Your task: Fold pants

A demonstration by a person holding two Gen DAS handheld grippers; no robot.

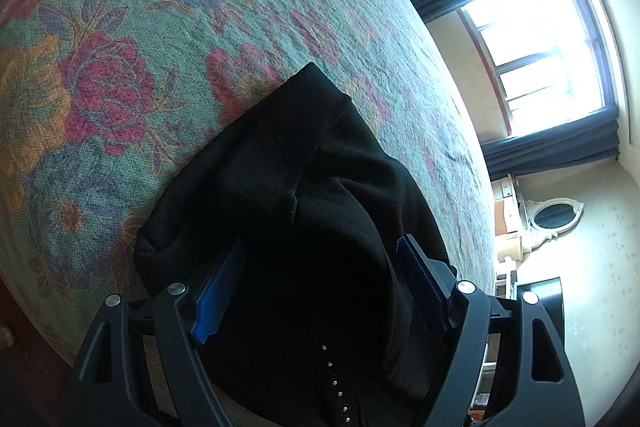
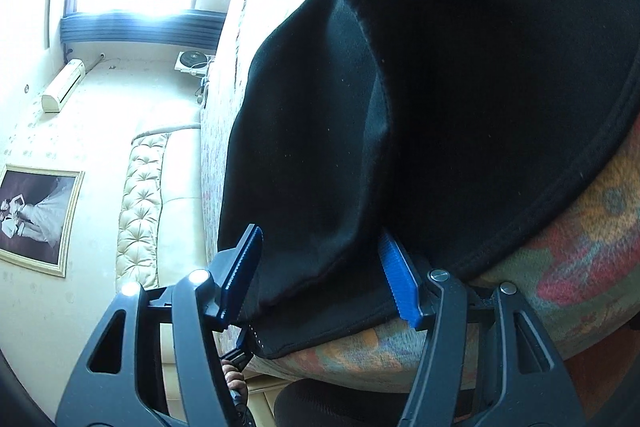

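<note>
The black pants [image 1: 304,195] lie bunched on the floral bedspread [image 1: 120,75], near the bed's edge, their folded top end reaching away across the flowers toward the window [image 1: 540,59]. The left gripper [image 1: 320,287] has the dark cloth filling the gap between its blue pads [image 1: 212,303], but whether the pads actually pinch the cloth I cannot tell. In the right wrist view, the right gripper [image 2: 324,275] stands with a hem of the pants [image 2: 400,107] between its fingers; the right-hand pad [image 2: 400,283] lies against the cloth, and again a true grasp cannot be told. A framed picture [image 2: 36,215] hangs on the wall beyond the bedspread [image 2: 580,247].
</note>
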